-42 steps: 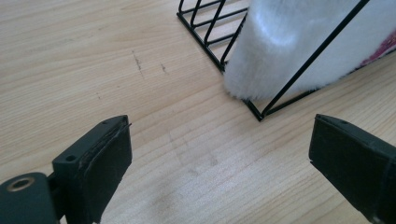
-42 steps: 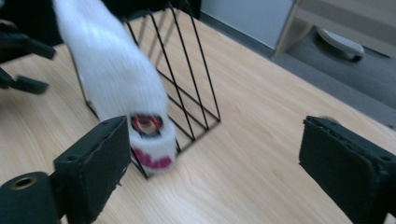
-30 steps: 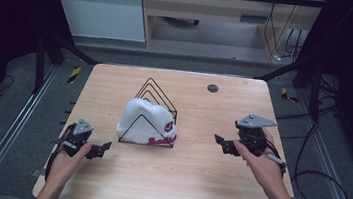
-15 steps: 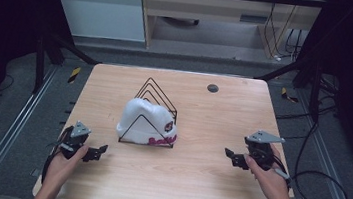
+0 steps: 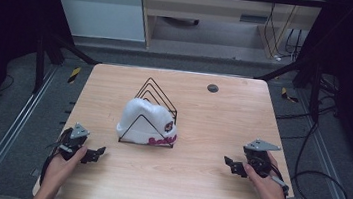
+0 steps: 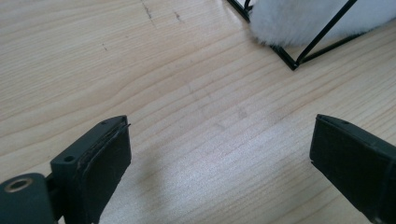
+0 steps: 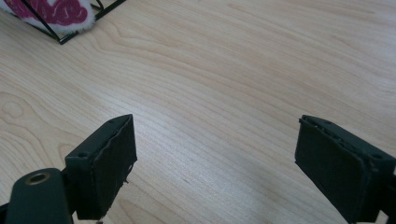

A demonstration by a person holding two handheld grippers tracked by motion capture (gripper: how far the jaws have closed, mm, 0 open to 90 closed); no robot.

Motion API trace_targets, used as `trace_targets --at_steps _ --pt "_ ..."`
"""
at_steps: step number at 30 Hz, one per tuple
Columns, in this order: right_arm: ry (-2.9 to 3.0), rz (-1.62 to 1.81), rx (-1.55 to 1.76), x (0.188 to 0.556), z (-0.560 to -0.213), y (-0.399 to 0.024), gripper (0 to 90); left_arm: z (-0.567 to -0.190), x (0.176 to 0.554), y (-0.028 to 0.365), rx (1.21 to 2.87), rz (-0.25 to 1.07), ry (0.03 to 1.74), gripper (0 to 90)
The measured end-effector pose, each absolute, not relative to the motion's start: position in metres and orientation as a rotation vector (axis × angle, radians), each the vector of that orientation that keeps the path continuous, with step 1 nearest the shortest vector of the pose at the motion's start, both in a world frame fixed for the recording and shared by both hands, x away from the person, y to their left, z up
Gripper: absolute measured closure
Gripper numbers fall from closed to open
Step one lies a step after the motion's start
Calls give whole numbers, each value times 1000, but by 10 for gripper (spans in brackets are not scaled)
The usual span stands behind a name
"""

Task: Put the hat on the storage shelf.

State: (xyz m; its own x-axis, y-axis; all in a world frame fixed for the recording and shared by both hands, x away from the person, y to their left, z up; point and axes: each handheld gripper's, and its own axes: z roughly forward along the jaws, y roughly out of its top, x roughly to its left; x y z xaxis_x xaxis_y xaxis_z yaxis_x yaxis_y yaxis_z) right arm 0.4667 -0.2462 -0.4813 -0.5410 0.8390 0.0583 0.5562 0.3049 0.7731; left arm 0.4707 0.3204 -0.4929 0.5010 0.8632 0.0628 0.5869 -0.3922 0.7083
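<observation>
Two claws, both mine, both wide open and holding nothing.

Left claw [image 5: 99, 152] — high view, at about 7 o'clock on the tabletop [image 5: 212, 118], near its front-left corner, my hand wrapped around the body behind it. In the left gripper view [image 6: 219, 154] its black jaws stand far apart over bare wood, with only the grain between them.

Right claw [image 5: 229, 165] — high view, at about 4 o'clock, near the front-right part of the tabletop, a grey three-cornered plate on top and a cable trailing off toward the right edge. In the right gripper view [image 7: 215, 154] the jaws are spread just as wide over bare wood.

One white beanie [image 5: 144, 118] — just left of the tabletop's centre, fluffy, with red lettering along its lower edge and a small round patch on the side. It sits in the front of the wire rack. From the left claw it lies at about 1 o'clock, well apart; its white pile shows at the top right of the left gripper view [image 6: 303, 18]. From the right claw it lies at about 10 o'clock, well apart; the red-lettered edge shows at the top left of the right gripper view [image 7: 56, 11].

One black wire rack [image 5: 157, 95] — triangular loops in a row, standing upright, the front loop crossing the beanie.

One small dark disc [image 5: 212, 88] — at about 1 o'clock on the tabletop, near the far edge.
</observation>
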Motion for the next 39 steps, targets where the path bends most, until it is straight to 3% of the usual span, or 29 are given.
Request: trace_targets --at_steps 39 --pt "2199 1048 1311 481 -510 -220 117 -508 480 316 2096 536 1200 0"
